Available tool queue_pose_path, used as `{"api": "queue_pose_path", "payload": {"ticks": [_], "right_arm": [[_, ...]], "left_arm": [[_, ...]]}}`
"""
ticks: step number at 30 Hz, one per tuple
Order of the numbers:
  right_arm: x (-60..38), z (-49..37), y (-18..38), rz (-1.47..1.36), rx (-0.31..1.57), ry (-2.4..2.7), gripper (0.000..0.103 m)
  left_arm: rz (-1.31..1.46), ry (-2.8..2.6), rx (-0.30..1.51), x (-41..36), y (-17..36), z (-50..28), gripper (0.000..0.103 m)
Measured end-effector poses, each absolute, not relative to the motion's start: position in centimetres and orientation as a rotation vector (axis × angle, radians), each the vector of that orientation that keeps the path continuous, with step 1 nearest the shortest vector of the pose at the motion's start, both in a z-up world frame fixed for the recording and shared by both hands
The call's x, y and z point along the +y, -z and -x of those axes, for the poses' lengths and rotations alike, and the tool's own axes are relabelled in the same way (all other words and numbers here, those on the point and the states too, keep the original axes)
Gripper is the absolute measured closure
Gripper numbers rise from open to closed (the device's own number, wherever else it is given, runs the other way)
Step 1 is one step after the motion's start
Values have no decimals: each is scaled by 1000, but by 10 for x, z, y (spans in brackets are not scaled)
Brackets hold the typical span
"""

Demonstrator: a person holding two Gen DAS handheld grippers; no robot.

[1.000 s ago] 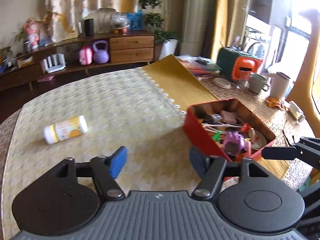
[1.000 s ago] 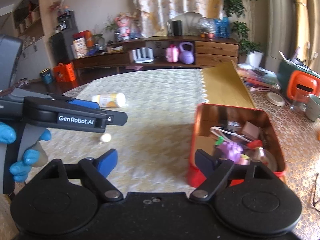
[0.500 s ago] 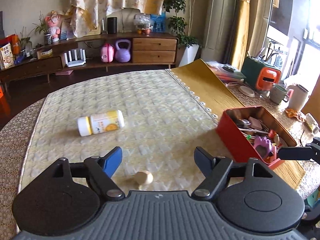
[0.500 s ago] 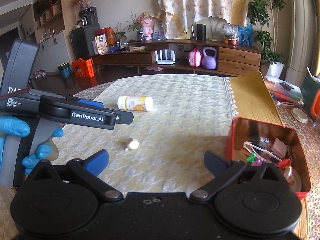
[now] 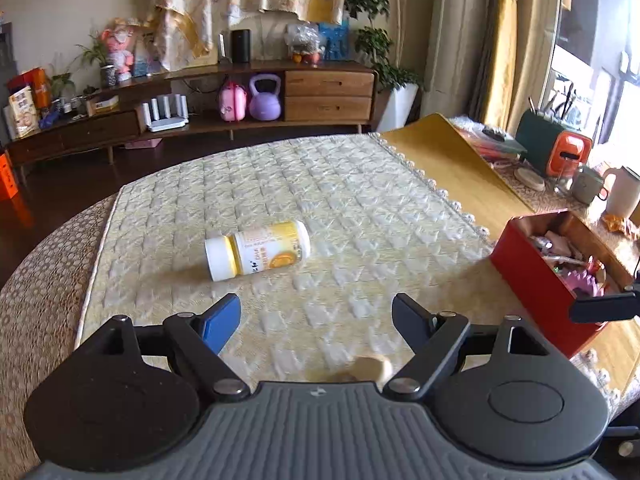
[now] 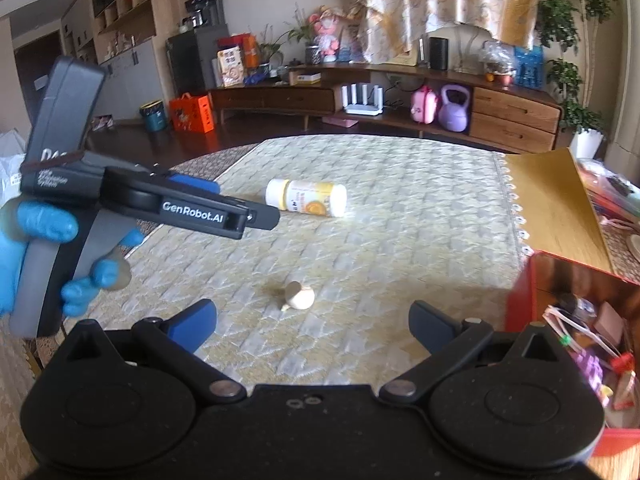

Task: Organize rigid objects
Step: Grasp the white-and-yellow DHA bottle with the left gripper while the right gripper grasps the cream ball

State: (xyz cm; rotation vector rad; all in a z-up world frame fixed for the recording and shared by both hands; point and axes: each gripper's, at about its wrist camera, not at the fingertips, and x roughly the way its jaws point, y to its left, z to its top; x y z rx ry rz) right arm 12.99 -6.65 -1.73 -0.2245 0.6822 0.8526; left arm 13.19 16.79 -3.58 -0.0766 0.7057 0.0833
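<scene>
A white and yellow bottle lies on its side on the quilted cloth, ahead of my open, empty left gripper; it also shows in the right wrist view. A small beige garlic-like object lies just ahead of my open, empty right gripper; in the left wrist view it sits low between the fingers, partly hidden by the gripper body. A red box holding several small items stands to the right, also in the right wrist view. The left gripper shows at left in the right wrist view.
A yellow mat lies beyond the cloth's lace edge. Mugs and an orange and green appliance stand at the table's far right. A wooden sideboard lines the back wall.
Both grippers have swung left, away from the red box. The bottle and the beige object now sit nearer the middle of the views. Both grippers stay open.
</scene>
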Motion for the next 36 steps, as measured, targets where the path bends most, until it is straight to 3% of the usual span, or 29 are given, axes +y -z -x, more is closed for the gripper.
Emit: {"api": "queue_pose_path", "payload": {"ticks": [11, 20, 27, 33, 36], "right_arm": [[-29, -162, 41, 266, 764, -900, 1], [-8, -181, 60, 312, 805, -952, 9], [6, -191, 75, 334, 838, -969, 25], [16, -193, 85, 341, 850, -986, 31], [19, -193, 90, 355, 855, -989, 43]], "left_arm": [[10, 0, 747, 210, 64, -189, 20], [-139, 95, 795, 233, 84, -240, 20], [-167, 124, 793, 238, 97, -265, 20], [-261, 133, 783, 227, 113, -274, 20], [-288, 125, 772, 225, 118, -276, 20]]}}
